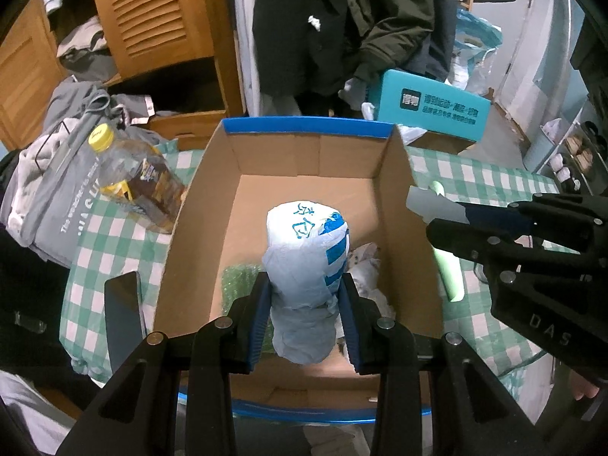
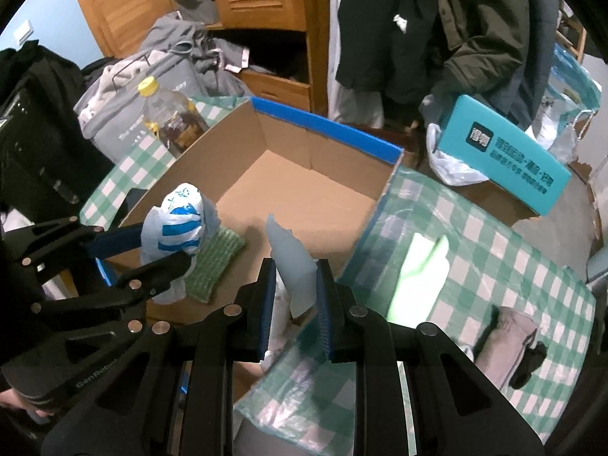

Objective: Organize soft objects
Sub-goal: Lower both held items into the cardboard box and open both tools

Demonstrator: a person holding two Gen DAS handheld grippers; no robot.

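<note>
My left gripper [image 1: 306, 288] is shut on a rolled white and blue plastic bag [image 1: 306, 266], held upright over the open cardboard box [image 1: 304, 155]. The bag also shows in the right wrist view [image 2: 178, 224]. My right gripper [image 2: 294, 277] is shut on a pale translucent plastic piece [image 2: 294, 262] at the box's right wall [image 2: 364, 228]; the piece also shows in the left wrist view [image 1: 433, 205]. A green bubble-wrap pad [image 2: 216, 258] and crumpled white plastic [image 1: 366, 266] lie inside the box.
A green checked cloth [image 2: 494, 250] covers the table. On it lie a light green sheet [image 2: 421, 273] and a dark and pink fabric item [image 2: 513, 345]. An oil bottle [image 1: 133, 174], grey clothes [image 1: 60, 190] and a teal box [image 1: 429, 106] surround the box.
</note>
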